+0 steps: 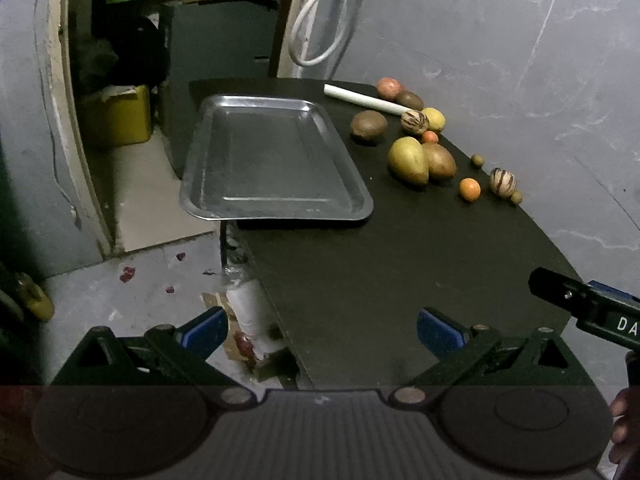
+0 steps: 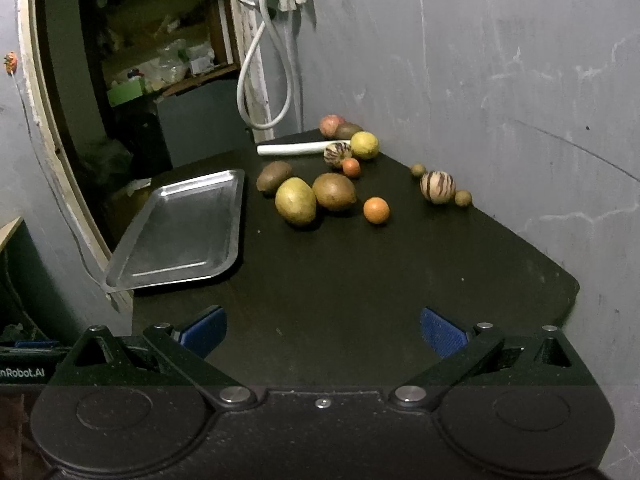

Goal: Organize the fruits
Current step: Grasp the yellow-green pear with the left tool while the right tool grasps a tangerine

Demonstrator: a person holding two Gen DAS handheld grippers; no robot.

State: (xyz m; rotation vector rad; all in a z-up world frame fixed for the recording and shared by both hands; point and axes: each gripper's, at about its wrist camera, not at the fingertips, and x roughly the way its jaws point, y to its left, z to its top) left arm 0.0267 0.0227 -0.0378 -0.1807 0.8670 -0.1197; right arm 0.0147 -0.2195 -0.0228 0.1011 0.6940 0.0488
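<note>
An empty metal tray [image 1: 276,160] [image 2: 184,228] lies at the left of the black table [image 1: 400,280] [image 2: 360,280], overhanging its edge. Several fruits lie loose at the far right: a yellow-green mango [image 1: 408,160] [image 2: 295,201], a brown mango [image 1: 440,161] [image 2: 334,191], a small orange [image 1: 469,189] [image 2: 376,210], a striped fruit [image 1: 503,181] [image 2: 437,187], a brown fruit [image 1: 369,125] [image 2: 274,176]. My left gripper [image 1: 322,332] is open and empty near the table's front left corner. My right gripper [image 2: 323,330] is open and empty above the front of the table.
A white tube [image 1: 366,99] [image 2: 302,148] lies at the back among more fruits, including a lemon [image 2: 365,145]. The grey wall [image 2: 500,100] borders the table on the right. The right gripper's body [image 1: 588,304] shows at the left wrist view's right edge. A doorway [image 1: 120,80] opens at the left.
</note>
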